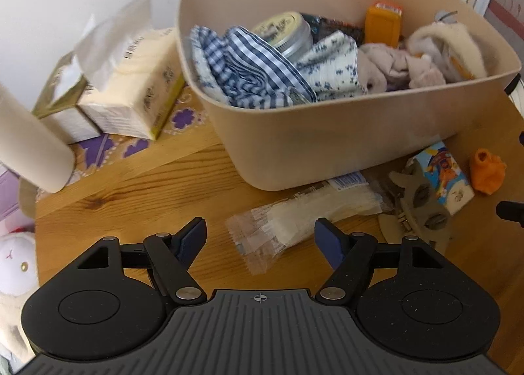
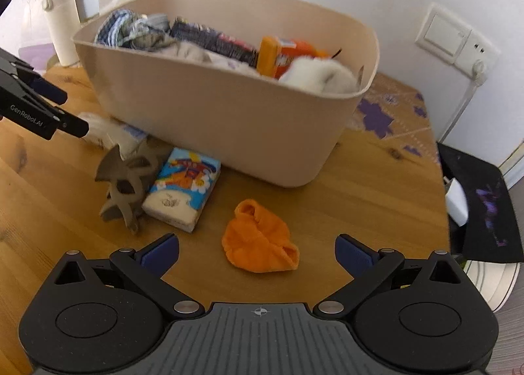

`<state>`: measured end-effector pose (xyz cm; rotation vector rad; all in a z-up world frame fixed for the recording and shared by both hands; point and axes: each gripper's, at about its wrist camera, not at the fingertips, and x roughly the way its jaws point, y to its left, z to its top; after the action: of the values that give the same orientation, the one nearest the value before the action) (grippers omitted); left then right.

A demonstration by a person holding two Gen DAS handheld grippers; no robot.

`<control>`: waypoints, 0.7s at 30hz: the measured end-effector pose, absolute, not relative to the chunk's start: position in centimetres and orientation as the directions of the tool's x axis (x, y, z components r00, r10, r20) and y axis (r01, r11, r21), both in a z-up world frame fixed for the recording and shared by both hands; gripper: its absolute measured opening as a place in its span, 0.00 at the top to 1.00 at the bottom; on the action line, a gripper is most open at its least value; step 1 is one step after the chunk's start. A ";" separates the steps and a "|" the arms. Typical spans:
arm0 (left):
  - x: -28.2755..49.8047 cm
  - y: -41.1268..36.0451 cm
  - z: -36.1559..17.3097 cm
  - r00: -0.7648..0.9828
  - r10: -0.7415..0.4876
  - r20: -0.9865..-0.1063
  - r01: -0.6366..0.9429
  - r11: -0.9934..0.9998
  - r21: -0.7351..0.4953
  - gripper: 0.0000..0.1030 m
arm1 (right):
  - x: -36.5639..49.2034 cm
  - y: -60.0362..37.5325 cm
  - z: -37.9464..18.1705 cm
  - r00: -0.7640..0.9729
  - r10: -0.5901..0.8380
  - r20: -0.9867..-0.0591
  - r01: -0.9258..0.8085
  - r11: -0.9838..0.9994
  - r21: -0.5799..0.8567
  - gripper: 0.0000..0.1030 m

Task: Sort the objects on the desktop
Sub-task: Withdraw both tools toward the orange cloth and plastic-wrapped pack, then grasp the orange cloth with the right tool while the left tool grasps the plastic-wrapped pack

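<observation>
A beige bin [image 1: 327, 145] [image 2: 229, 132] full of cloths, a tin and an orange box stands on the wooden table [image 1: 131, 191]. In front of it lie a clear packet of pale picks [image 1: 294, 224], a taupe hair claw [image 1: 416, 204] [image 2: 127, 185], a cartoon-printed tissue pack [image 1: 442, 175] [image 2: 183, 191] and an orange cloth [image 1: 486, 173] [image 2: 258, 240]. My left gripper [image 1: 260, 240] is open just above the clear packet, which lies between its blue pads. My right gripper [image 2: 257, 252] is open with the orange cloth between its fingers, untouched. The left gripper [image 2: 49, 106] also shows at the right wrist view's left edge.
Two tissue packs [image 1: 131, 90] and a cream cylinder [image 1: 29, 139] stand left of the bin. A white plush toy [image 1: 16, 267] sits past the table's left edge. A wall socket [image 2: 458, 41] and a dark bag [image 2: 484, 211] are off to the right.
</observation>
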<state>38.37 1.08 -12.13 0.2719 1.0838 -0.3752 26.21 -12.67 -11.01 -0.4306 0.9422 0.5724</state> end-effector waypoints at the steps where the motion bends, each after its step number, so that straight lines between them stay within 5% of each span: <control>1: 38.5 0.9 -12.4 0.406 -0.172 -0.898 0.437 0.899 0.025 0.28 | 26.4 -12.7 -11.3 0.454 0.265 -0.851 -0.628 0.772 -0.095 0.00; 8: 39.3 -0.5 -14.2 0.361 -0.199 -0.911 0.510 0.860 0.014 0.22 | 27.4 -12.8 -13.3 0.422 0.251 -0.871 -0.635 0.768 -0.087 0.00; 16: 39.3 -1.0 -14.7 0.334 -0.270 -0.903 0.556 0.830 -0.043 0.19 | 27.6 -12.9 -13.9 0.413 0.272 -0.869 -0.642 0.764 -0.066 0.14; 21: 38.2 -1.5 -14.2 0.324 -0.302 -0.897 0.609 0.792 -0.046 0.41 | 27.1 -12.5 -13.6 0.403 0.310 -0.861 -0.658 0.752 -0.037 0.31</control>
<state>38.17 -1.48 -14.22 0.3251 1.0875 -0.6112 27.05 -12.50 -13.62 -0.4041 0.9790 0.6325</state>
